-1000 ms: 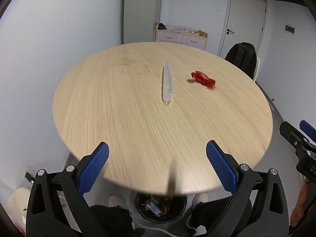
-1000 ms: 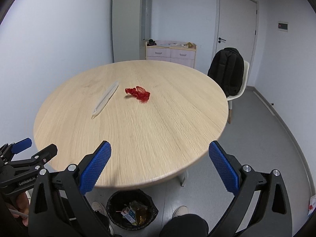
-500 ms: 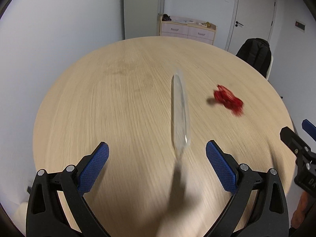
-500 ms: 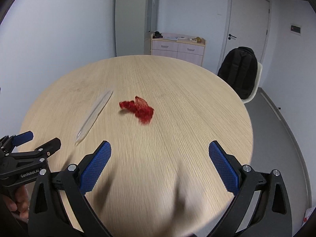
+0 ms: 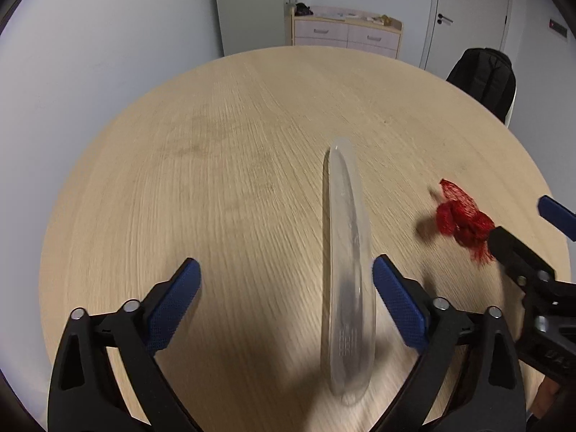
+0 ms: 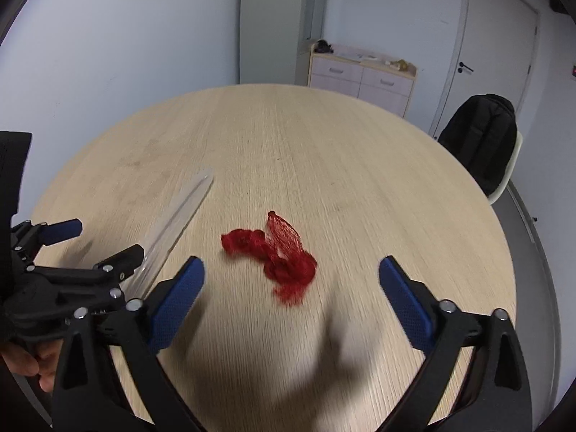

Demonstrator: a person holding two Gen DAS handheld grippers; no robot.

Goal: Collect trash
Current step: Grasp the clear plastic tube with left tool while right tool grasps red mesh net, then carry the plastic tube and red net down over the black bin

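Both hand-held grippers are closing, still wide and empty: left hand-held gripper around the light, slippery clear plastic sleeve, right hand-held gripper near the soft red net; pinch each mid-body.

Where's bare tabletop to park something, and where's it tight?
Free: the wide stretch left of the clear plastic sleeve, the far half toward the drawer cabinet, and right of the red mesh netting toward the backpack chair. Tight: between sleeve and netting.

Pale oak-grained round table; crumpled red mesh net; clear, colourless plastic sleeve (blue-padded black grippers).
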